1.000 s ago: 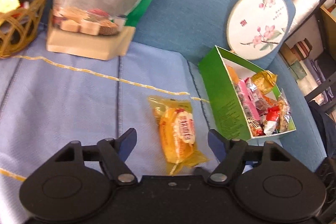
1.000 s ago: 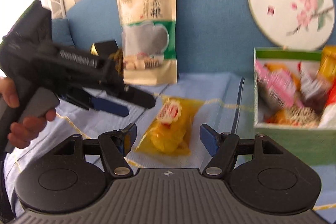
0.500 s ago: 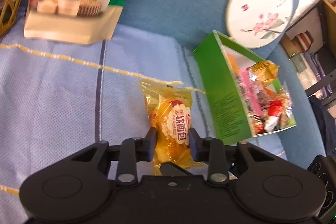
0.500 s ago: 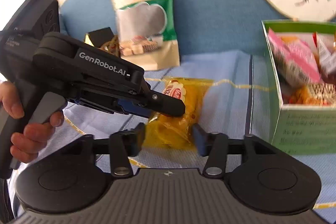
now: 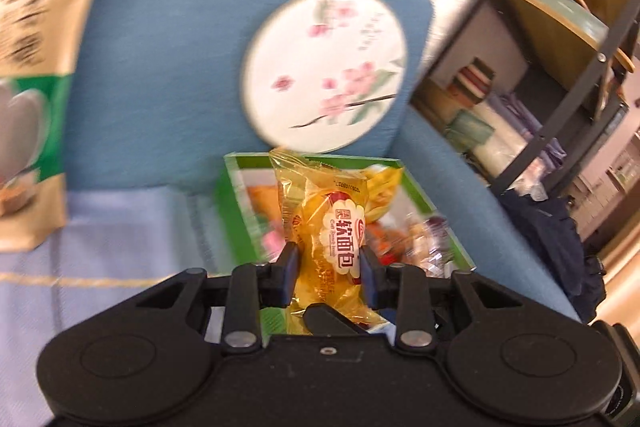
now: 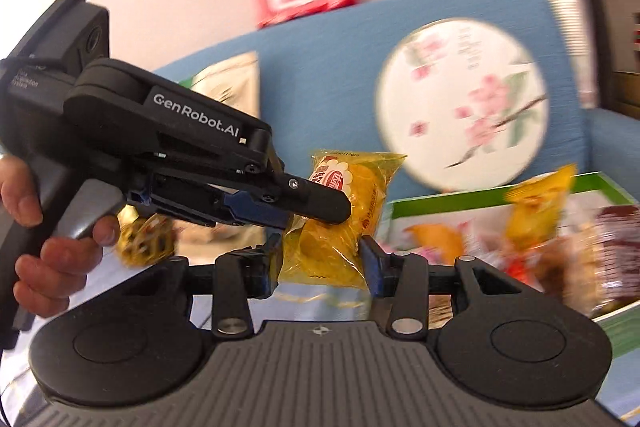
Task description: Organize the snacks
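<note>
Nearest to me, my left gripper (image 5: 328, 263) is pinched on the yellow bread packet (image 5: 332, 227), pads pressing its soft middle from both sides, and the packet stands clear of the seat. My right gripper (image 6: 322, 263) brackets the lower end of the same packet (image 6: 340, 223); its pads look to be touching the wrapper, though blur makes firm pressure hard to confirm. Both pairs of jaws have just been closing, with the packet between them. A person's hand (image 6: 48, 231) grips the left tool's handle at the edge of the right view.

I judge the packet light and squashy: a soft bun in slick, crinkly film (easy to crush, easy to let slide). The padded middle seems the best hold, not the thin sealed ends.

Just beyond the packet sits the green box (image 5: 236, 211), open and already holding mixed wrapped snacks. Behind it, a round floral fan (image 5: 326, 75) leans on the blue sofa back (image 5: 168, 47).
</note>
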The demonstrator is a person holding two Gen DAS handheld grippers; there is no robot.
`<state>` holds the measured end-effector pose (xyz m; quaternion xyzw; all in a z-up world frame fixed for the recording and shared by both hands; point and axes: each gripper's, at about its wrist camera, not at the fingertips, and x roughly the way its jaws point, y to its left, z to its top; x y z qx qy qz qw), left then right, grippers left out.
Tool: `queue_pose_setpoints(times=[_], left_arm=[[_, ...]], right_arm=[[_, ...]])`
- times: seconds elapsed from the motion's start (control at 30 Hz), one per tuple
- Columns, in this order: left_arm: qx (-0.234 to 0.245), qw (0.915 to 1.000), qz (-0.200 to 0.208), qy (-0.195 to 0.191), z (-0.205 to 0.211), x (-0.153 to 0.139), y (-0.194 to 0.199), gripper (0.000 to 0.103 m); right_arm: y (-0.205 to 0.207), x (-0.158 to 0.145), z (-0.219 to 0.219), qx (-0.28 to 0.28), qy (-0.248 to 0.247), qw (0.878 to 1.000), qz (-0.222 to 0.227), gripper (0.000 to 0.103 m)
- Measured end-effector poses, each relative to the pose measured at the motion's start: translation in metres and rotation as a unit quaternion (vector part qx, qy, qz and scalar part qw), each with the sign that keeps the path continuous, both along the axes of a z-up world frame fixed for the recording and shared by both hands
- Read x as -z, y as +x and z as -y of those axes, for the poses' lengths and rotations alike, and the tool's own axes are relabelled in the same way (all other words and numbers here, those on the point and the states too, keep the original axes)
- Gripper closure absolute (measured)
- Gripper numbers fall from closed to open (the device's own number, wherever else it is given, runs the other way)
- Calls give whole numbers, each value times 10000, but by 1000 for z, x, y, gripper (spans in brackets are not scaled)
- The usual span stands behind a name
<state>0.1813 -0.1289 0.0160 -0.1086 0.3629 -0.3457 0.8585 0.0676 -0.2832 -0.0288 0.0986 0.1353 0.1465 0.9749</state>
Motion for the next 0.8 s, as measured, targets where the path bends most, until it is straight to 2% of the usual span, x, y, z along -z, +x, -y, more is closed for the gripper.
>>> queue_pose_setpoints(times=[0.23,0.27,0.3,0.37,0.4,0.57,0.67,0.8], left_arm=[[383,9991,152,-129,53,2,19,69],[399,9991,154,-43,59,6,22,49],[368,9991,168,99,63,10,24,2],[-57,9988,279,398,65,14,22,0],[-272,9980,409,396,60,14,18,0],[-700,9948,515,534,26,10,-4,0],[-967,9937,368,431,2,9,-22,0],[-1308,9889,235,665,-19,14,-54,0]], right_arm=[[11,-1,37,628,-133,9977,221,30],[15,2,41,698,-131,9973,159,30],[22,5,42,765,-163,9969,11,26],[30,13,45,949,-316,9944,-347,17],[30,14,44,1026,-406,9932,-370,2],[12,4,37,1069,-679,9918,163,0],[8,5,35,996,-581,9933,62,0],[-12,5,26,927,-566,9939,-216,0]])
